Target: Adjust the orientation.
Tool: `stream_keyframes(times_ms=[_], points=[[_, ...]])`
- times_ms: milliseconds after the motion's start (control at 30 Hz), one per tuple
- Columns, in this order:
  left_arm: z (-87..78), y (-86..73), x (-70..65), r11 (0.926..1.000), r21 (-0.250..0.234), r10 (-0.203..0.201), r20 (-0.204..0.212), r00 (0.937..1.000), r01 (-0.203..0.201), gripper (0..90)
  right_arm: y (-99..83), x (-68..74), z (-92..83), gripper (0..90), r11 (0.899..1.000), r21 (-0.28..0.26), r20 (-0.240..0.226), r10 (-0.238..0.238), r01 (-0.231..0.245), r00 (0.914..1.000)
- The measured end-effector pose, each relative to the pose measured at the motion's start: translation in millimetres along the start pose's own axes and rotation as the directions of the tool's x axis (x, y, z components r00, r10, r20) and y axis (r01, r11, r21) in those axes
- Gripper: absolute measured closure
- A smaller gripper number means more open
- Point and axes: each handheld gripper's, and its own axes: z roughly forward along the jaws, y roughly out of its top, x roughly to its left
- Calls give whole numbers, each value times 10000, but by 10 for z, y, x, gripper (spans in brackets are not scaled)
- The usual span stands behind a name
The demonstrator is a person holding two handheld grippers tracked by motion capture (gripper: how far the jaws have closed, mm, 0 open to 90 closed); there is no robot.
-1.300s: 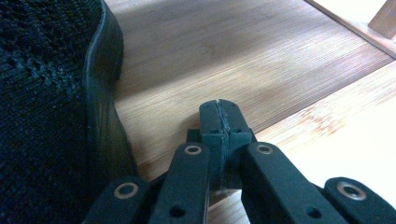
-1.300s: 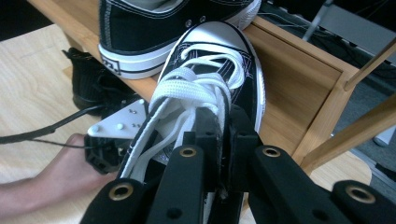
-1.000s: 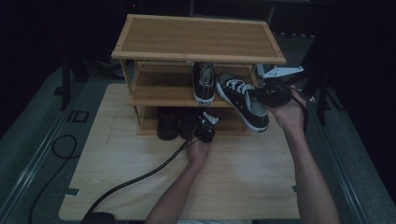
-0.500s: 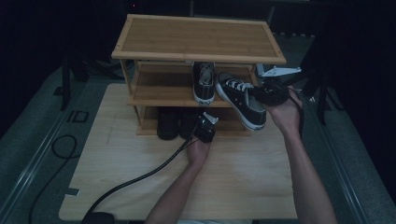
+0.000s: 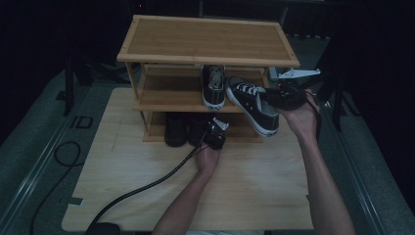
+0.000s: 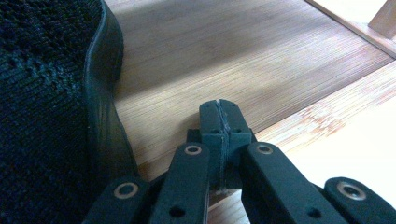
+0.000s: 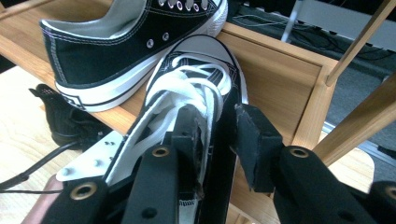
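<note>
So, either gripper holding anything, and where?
Left gripper: shut, empty. Right gripper: jaws have just been opening, sneaker side wall between its fingers, outer one off it.

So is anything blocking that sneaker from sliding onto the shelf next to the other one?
Nothing visible blocks it. The sneaker at the right gripper already has its toe on the middle shelf, beside the other sneaker; bare wood lies ahead of the toe. The gripper's jaws have just been opening, with the sneaker's side between them.
</note>
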Motion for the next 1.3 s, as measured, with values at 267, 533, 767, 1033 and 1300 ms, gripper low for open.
stream_keyframes(times_ms=[267, 533, 767, 1033, 1300], points=[[0, 0, 0, 10000, -3, -3, 4, 10000, 3, 900, 62, -16, -183, 659, 9990, -437, -233, -6, -4, 9997], [0, 0, 0, 10000, 0, -3, 1, 10000, 3, 900, 47, -40, -353, 651, 9978, -667, -279, 28, -47, 9996], [0, 1, 3, 10000, 10, -9, 32, 10000, 9, 900, -22, -20, -512, 720, 9973, -730, -92, -19, 12, 10000], [-1, 0, 2, 10000, 5, -7, 31, 10000, 7, 900, -187, -4, -654, 899, 9995, -304, 653, -58, 78, 9979], [-1, 1, 2, 10000, 7, -4, 31, 10000, 4, 900, -443, 37, -741, 900, 9998, 186, 703, -40, 27, 9975]])
